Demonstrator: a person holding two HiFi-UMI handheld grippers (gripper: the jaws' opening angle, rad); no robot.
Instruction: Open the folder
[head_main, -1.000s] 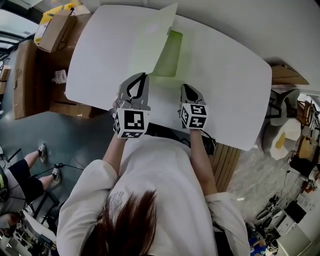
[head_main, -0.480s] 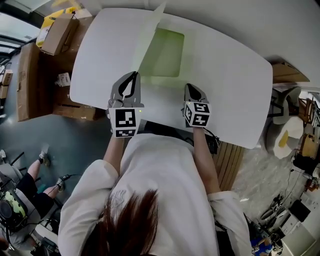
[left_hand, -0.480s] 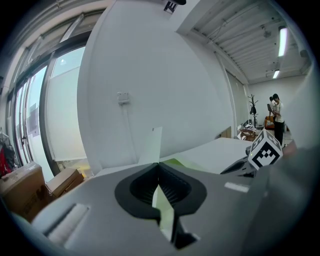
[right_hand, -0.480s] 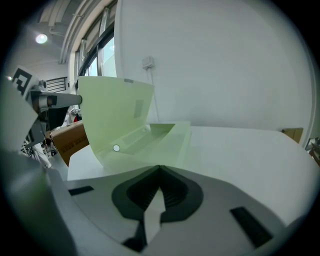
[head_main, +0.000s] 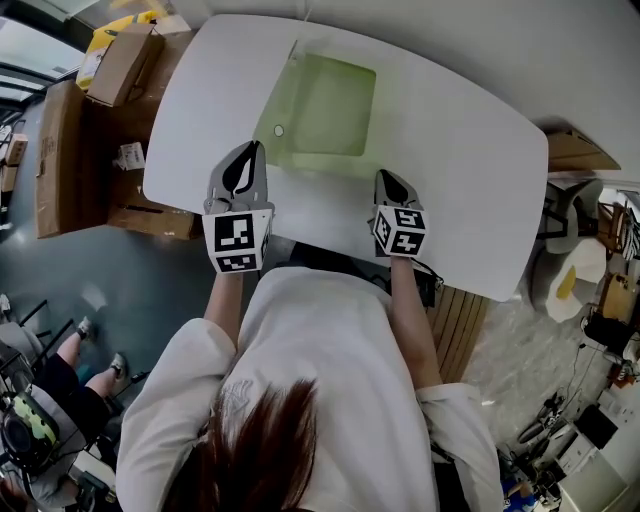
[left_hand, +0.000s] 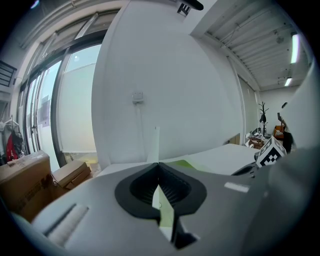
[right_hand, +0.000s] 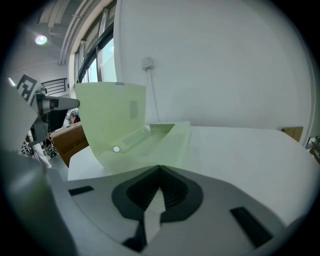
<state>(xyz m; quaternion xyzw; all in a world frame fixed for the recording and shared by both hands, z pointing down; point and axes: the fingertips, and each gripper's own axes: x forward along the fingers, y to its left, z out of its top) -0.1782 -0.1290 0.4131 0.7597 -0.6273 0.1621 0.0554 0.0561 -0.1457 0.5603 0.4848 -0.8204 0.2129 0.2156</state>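
A pale green folder (head_main: 335, 105) lies on the white table (head_main: 460, 160), its base (right_hand: 160, 142) flat. Its translucent cover (head_main: 272, 135) stands lifted to the left with a round snap (head_main: 278, 130) on it. In the right gripper view the cover (right_hand: 110, 120) curves up at left. My left gripper (head_main: 247, 150) is shut on the cover's near edge. That thin sheet (left_hand: 156, 142) rises edge-on from between the jaws of the left gripper (left_hand: 159, 165). My right gripper (head_main: 385, 177) is shut at the base's near right corner. The right gripper (right_hand: 159, 167) shows no clear hold.
Cardboard boxes (head_main: 120, 60) and a tall carton (head_main: 55, 150) stand on the floor off the table's left edge. A chair (head_main: 560, 215) and clutter sit to the right. A white wall (right_hand: 225, 65) rises behind the table's far edge.
The cover has swung from nearly upright over the base out to the left, which uncovers the green inside. My left gripper moved left with it. The right gripper stayed put.
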